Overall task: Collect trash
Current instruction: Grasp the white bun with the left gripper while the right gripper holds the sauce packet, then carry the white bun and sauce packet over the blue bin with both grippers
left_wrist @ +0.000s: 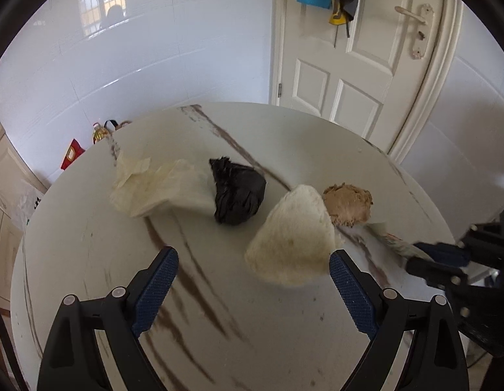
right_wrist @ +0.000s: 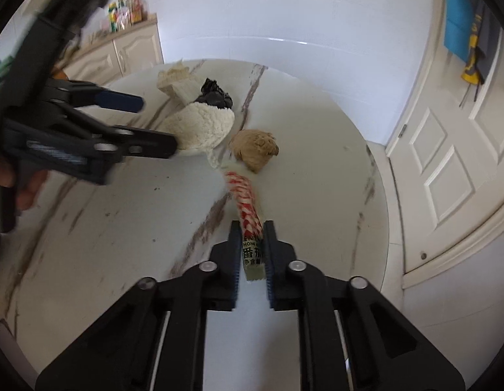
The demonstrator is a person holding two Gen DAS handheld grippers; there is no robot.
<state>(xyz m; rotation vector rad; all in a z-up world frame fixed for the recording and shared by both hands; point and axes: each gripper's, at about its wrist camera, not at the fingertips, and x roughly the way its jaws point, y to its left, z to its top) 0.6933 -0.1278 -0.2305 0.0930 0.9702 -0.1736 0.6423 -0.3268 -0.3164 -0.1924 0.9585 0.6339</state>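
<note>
Trash lies on a round marble table (left_wrist: 89, 244): a crumpled white tissue (left_wrist: 294, 241), a black crumpled bag (left_wrist: 237, 192), a brown paper ball (left_wrist: 348, 203) and a large cream wrapper (left_wrist: 154, 185). My left gripper (left_wrist: 253, 267) is open, low over the table, the white tissue just inside its right finger. My right gripper (right_wrist: 252, 231) is shut on a red-and-white striped sachet (right_wrist: 247, 208), which points toward the brown ball (right_wrist: 255, 148). The right gripper shows at the right edge of the left wrist view (left_wrist: 437, 257); the left gripper shows open in the right wrist view (right_wrist: 154, 120).
A white panelled door (left_wrist: 349, 65) with hanging cloths stands behind the table. Cream cabinets (right_wrist: 128, 52) with packets on top stand along the tiled wall. An oil bottle (left_wrist: 100, 133) and a red packet (left_wrist: 71, 154) sit beyond the table's left edge.
</note>
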